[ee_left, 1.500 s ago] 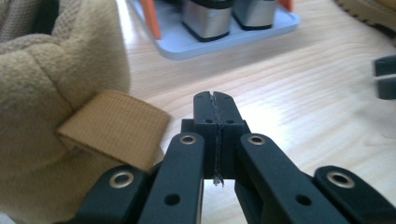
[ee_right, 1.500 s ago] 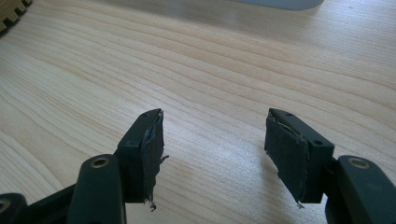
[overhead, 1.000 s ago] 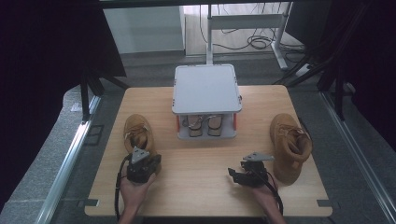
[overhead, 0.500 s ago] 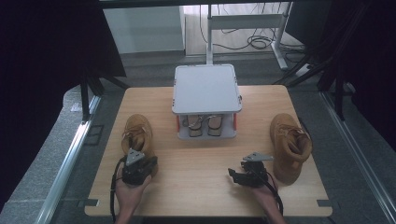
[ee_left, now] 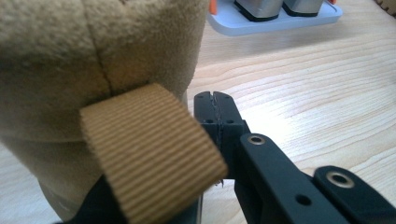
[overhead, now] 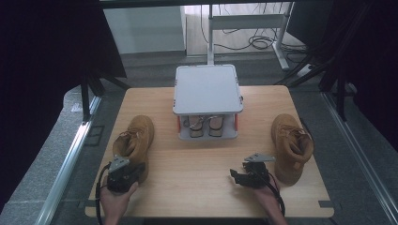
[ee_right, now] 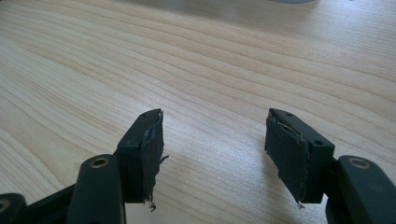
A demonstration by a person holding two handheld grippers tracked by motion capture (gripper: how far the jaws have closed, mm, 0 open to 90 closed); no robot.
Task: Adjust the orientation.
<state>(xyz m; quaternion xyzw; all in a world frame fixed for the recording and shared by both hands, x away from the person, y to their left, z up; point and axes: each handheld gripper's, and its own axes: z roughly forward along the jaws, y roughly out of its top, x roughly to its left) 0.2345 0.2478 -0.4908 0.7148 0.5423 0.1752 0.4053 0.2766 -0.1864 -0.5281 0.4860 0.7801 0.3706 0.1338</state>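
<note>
Left gripper [overhead: 126, 172]: at seven o'clock on the table [overhead: 197, 183], nearest the person; its jaws stood pressed together, pad against pad, with nothing between them, just beside the heel of the left boot [overhead: 134, 144].
Pull loop [ee_left: 152, 151]: a ribbed webbing tab at the boot's heel, hanging right beside the closed jaws in the left gripper view, touching or nearly touching them; it was not gripped.
Right gripper [overhead: 249, 175]: at five o'clock, jaws spread wide over bare wood and holding nothing; the right boot [overhead: 291, 146] lay just beside it toward three o'clock.
Left boot, place: at nine o'clock on the table, toe pointing away from the person, heel toward the gripper.
Left boot, handling: tan suede, soft and yielding in the upper, likely stiffer at the sole and heel; probably moderately heavy, not fragile, and the nap should give the pads fair friction.
Where to hold: judged best at the webbing loop or the heel collar rim, both thin enough for the jaws; the loop would let the boot swing, while the collar would hold it steadier.
Rack [overhead: 208, 101]: at twelve o'clock, farthest off, a grey two-level stand with a pair of shoes [overhead: 205, 125] on its lower shelf.
</note>
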